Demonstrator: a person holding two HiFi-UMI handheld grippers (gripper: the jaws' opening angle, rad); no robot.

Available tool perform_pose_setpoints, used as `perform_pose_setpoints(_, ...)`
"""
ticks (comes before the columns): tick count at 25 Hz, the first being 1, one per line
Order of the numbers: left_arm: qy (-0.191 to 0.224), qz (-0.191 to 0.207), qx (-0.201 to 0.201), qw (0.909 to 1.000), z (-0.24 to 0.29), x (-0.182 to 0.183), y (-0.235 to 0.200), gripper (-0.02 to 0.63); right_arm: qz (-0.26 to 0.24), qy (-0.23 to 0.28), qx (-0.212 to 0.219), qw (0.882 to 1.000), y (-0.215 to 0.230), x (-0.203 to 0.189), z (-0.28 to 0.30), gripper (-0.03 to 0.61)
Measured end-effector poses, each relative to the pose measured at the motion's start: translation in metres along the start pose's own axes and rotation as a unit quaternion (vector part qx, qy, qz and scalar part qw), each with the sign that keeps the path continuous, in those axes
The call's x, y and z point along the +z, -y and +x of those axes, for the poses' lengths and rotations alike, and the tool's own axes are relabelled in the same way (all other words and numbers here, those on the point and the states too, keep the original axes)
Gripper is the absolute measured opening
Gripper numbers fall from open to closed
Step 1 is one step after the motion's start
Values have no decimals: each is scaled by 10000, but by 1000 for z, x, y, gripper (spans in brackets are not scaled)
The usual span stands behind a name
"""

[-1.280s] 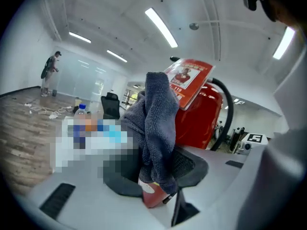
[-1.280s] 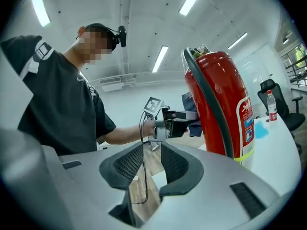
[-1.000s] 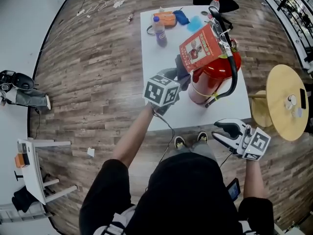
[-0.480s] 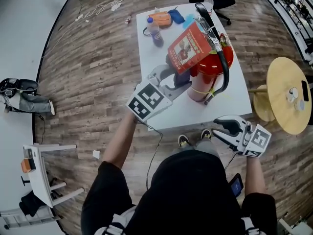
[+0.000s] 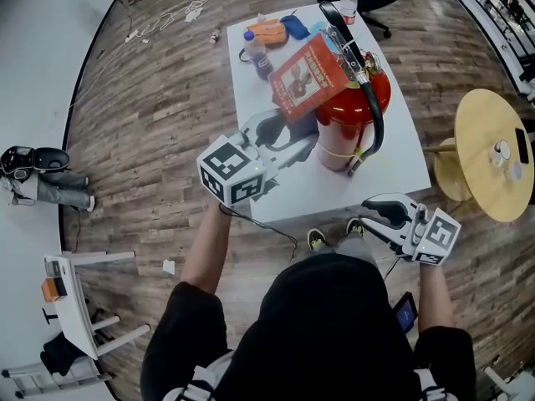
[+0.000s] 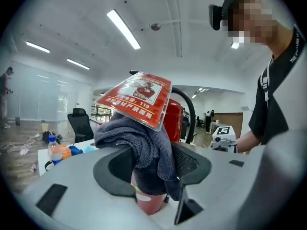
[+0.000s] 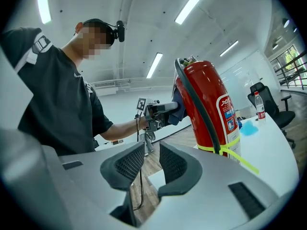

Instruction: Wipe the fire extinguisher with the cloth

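Left tool has just been opening and now stands wide, the grey cloth draped loose between its jaws, close up against the red fire extinguisher, which stands upright on the white tabletop. Right tool hovers off the tabletop's near edge, jaws narrow, nothing between them.

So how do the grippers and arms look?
The left gripper and right gripper are light grey with black ribbed pads, each with a black-and-white marker cube. A black cable hangs from the left, whose jaws have just been opening with the cloth between them. Short black sleeves.
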State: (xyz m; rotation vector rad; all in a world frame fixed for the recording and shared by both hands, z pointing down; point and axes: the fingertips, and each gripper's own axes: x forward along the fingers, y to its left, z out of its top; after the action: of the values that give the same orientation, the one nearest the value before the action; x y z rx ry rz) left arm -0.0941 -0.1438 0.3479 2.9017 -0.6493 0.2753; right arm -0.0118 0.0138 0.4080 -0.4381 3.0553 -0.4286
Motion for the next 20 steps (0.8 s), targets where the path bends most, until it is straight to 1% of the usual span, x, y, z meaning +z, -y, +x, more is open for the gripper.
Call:
perform_pose_setpoints(2, 178, 76, 235, 9995, -6, 11, -9, 212, 9, 2, -26, 10000, 1, -1, 0, 106)
perform_pose_setpoints(4, 363, 127, 497, 9980, -5, 27, -18, 177, 10, 3, -83, 10000, 3, -2, 0, 103)
perform_pose_setpoints(6, 413, 161, 640, 9970, -1, 39, -20, 152, -6, 5, -130, 9999, 3, -3, 2, 100)
perform_pose_setpoints(7, 373, 292, 715, 9963, 0, 41, -19, 146, -19, 4, -140, 9999, 3, -3, 3, 97)
perform_pose_setpoints(8, 325, 505, 809, 9949, -1, 43, -14, 143, -29, 7, -141, 9999, 2, -4, 4, 96)
perform_pose_setpoints(10, 252, 930, 981, 9905, -4, 46, 2, 140, -23, 33, -128, 9999, 0, -6, 5, 92)
perform_pose_setpoints(13, 100, 1277, 1208, 9844, -7, 52, 35, 140, 30, 74, -120, 9999, -3, -11, 5, 87)
perform_pose_setpoints(16, -216, 1755, 1372, 9746, 6, 49, 73, 140, 69, 94, -113, 9999, -4, -15, 5, 84)
perform_pose_setpoints(18, -280, 1925, 1359, 9715, 22, 43, 94, 140, 77, 78, -101, 9999, -3, -18, 6, 84)
perform_pose_setpoints(20, -278, 2105, 1481, 9659, 35, 39, 101, 140, 66, 33, -94, 9999, -1, -18, 10, 83)
